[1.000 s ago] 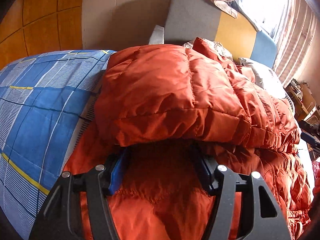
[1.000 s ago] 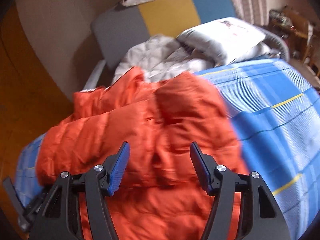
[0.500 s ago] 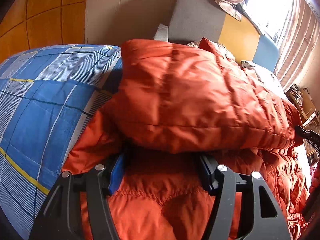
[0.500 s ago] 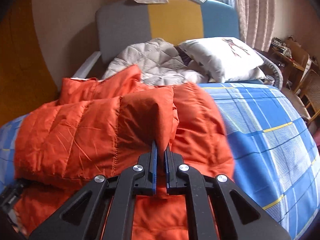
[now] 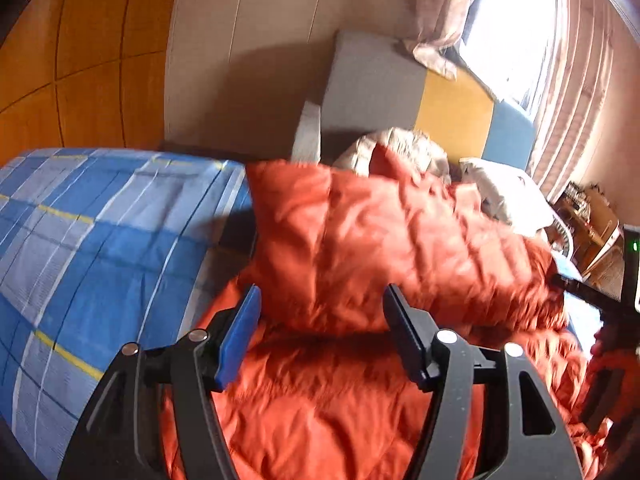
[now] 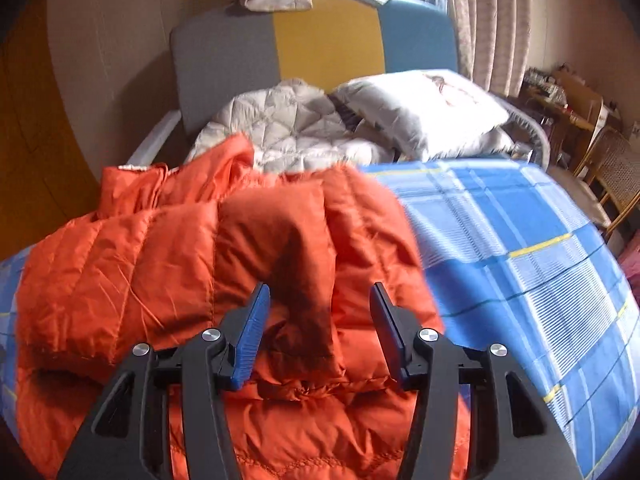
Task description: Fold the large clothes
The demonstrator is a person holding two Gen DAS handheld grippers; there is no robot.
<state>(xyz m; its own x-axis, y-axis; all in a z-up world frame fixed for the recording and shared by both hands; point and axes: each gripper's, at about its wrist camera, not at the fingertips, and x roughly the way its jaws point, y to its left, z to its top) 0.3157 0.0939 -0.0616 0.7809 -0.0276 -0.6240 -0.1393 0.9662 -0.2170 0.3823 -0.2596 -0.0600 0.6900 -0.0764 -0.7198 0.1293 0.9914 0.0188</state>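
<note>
An orange puffer jacket (image 5: 360,248) lies partly folded on the bed, its upper flap doubled over the lower part. My left gripper (image 5: 320,300) hovers just in front of that flap's edge. Its jaws are opening, the pads touch no cloth, and only jacket shows behind the gap. In the right wrist view the same jacket (image 6: 140,264) has a sleeve (image 6: 296,280) laid down its middle. The sleeve's end sits between the jaws of my right gripper (image 6: 320,300), which are opening; the blue pads stand clear of the fabric.
A blue plaid sheet (image 6: 520,260) covers the bed on both sides of the jacket. At the head lie a grey quilted garment (image 6: 288,128), a white pillow (image 6: 424,108) and a grey, yellow and blue headboard (image 6: 320,40). Wooden chairs (image 6: 600,168) stand at the right.
My left gripper rose and drew back, so its fingertips came out from under the folded flap. My right gripper shut on the sleeve's end half a second ago and has since let it go.
</note>
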